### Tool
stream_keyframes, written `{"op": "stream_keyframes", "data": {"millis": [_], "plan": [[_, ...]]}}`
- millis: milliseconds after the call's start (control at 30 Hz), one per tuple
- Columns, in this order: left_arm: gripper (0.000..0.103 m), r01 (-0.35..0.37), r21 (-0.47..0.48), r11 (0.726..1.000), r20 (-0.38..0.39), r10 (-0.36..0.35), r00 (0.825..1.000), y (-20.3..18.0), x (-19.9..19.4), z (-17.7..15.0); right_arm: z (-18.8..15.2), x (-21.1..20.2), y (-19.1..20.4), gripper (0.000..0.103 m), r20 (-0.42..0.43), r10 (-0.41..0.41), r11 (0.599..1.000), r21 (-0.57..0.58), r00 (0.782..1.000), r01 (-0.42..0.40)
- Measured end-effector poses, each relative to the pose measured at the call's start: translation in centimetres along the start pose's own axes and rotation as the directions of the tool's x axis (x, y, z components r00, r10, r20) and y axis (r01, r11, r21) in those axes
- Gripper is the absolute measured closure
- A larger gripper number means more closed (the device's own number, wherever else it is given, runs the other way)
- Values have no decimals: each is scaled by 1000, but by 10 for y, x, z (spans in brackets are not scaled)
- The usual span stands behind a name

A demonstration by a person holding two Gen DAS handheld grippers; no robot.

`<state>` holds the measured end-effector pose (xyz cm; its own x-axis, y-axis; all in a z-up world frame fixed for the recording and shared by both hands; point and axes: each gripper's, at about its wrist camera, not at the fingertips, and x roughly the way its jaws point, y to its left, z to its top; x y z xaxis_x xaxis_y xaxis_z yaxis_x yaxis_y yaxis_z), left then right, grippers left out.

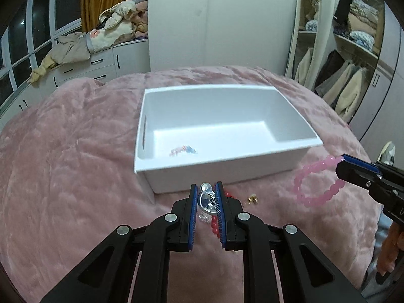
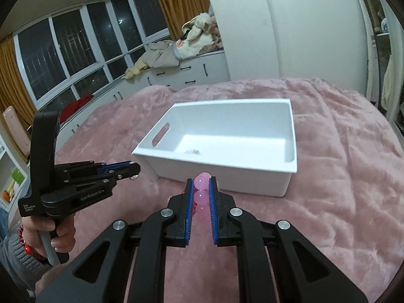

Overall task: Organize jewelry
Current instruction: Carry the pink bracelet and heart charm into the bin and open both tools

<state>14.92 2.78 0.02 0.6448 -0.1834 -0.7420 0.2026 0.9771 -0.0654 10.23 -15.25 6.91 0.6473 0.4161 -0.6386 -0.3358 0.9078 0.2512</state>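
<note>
A white open box (image 1: 217,174) stands on the pink bed cover; it also shows in the right wrist view (image 2: 222,176). A small multicoloured trinket (image 1: 183,150) lies on the box floor. My left gripper (image 1: 206,189) is shut on a clear bead bracelet (image 1: 205,188), held just in front of the box. A red bead bracelet (image 1: 214,223) and a small gold piece (image 1: 252,199) lie on the cover beneath and to the right. My right gripper (image 2: 200,183) is shut on a pink bead bracelet (image 2: 201,197), which hangs from it in the left wrist view (image 1: 315,184).
The pink plush bed cover (image 1: 63,176) spreads all around the box. White drawers with piled clothes (image 1: 101,38) stand at the far left, a white wardrobe behind, open closet shelves (image 1: 353,50) at the right. Windows show in the right wrist view (image 2: 63,58).
</note>
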Motion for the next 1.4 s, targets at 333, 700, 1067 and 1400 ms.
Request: {"op": "stream_keyframes", "data": {"millis": [333,700,1067,1400], "plan": [[84,-20,-4,1000,19,20,1000,7,6,37,46,6,5,91,32,-11,1000,-6,999,11],[84,-35,-20,999,42,36,998,11,42,75,87,48,-19,91,41,-54,998,32,998,52],[84,-82,-110,991,-74,74,994,40,111,77,77,119,-60,91,-105,-110,990,79,988,118],[84,-105,-99,989,-108,95,990,34,134,81,62,144,-68,91,-166,-112,989,81,980,126]]}}
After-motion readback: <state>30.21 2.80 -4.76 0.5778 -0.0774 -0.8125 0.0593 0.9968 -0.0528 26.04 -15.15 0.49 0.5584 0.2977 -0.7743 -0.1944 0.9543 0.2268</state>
